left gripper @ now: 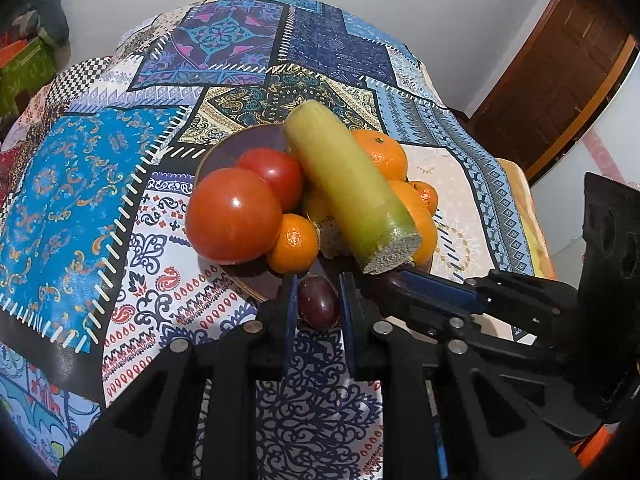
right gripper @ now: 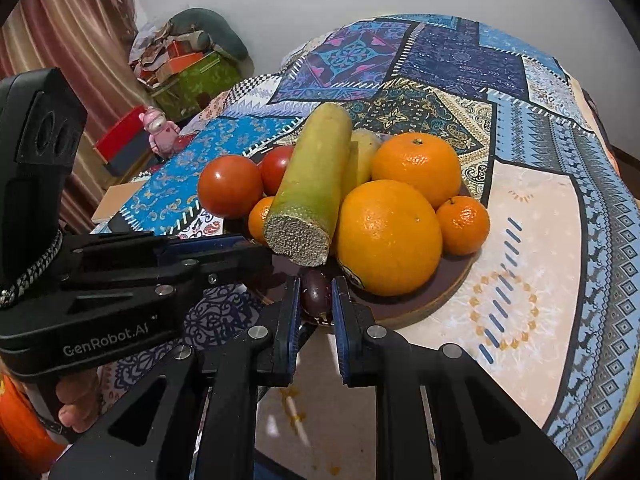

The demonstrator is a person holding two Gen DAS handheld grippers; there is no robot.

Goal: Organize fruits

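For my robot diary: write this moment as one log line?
left gripper: flanks grape | right gripper: flanks grape | plate: full

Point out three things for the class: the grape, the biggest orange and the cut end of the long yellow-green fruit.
grape (left gripper: 318, 303): left wrist view, middle of its dark skin.
biggest orange (right gripper: 387, 237): right wrist view, centre of its peel.
long yellow-green fruit (right gripper: 298, 242): right wrist view, its rough cut face.

Both wrist views close, angled down; share fruit plate (left gripper: 224, 148) (right gripper: 448, 292).
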